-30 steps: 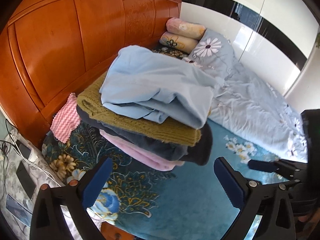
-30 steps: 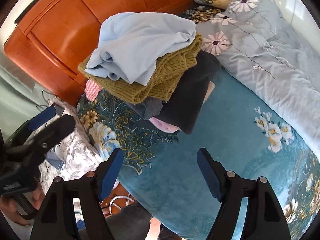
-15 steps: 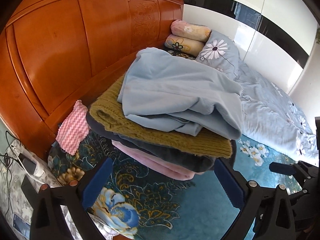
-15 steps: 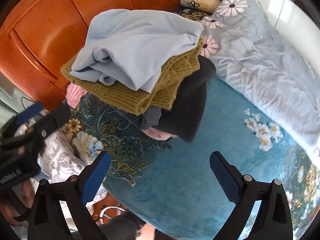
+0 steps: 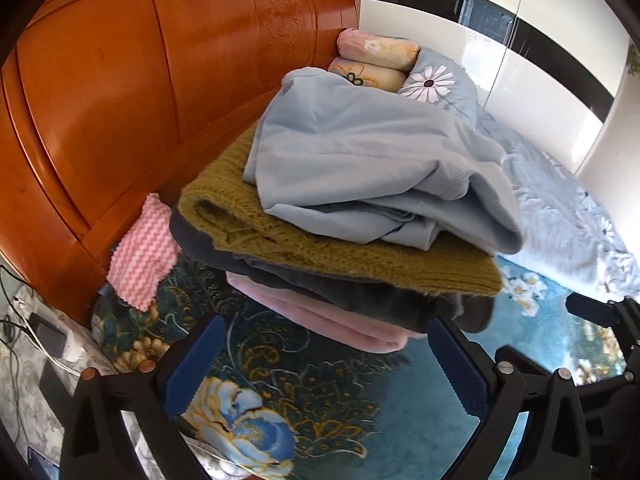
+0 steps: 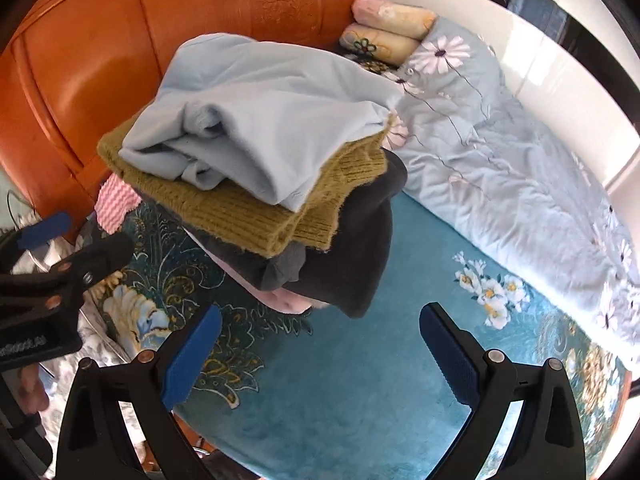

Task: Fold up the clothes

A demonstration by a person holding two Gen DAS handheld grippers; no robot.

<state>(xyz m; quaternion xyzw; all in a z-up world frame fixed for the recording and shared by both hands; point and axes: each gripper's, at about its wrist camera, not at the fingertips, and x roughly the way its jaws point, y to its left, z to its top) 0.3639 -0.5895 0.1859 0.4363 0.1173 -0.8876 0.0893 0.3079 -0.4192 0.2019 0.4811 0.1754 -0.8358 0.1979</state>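
Observation:
A stack of folded clothes sits on the teal floral bedspread (image 5: 360, 420) against the headboard. On top lies a light blue garment (image 5: 360, 168) (image 6: 272, 128), loosely folded. Under it come an olive knit sweater (image 5: 320, 252) (image 6: 248, 208), a dark grey garment (image 5: 380, 300) (image 6: 348, 256) and a pink one (image 5: 320, 316) (image 6: 288, 300). My left gripper (image 5: 324, 360) stands open just in front of the stack's base, nothing between its blue pads. My right gripper (image 6: 320, 344) is open too, hovering before the stack's near corner, empty.
An orange wooden headboard (image 5: 120, 100) rises behind the stack. A pink zigzag cloth (image 5: 144, 252) lies at its left. A pale blue daisy quilt (image 6: 500, 168) and rolled pillows (image 6: 392, 24) fill the right side. Cables and a phone (image 5: 48, 340) lie beside the bed.
Both grippers have closed in on the stack, which now looms larger. The right gripper's jaws widened early in the second and tipped further down.

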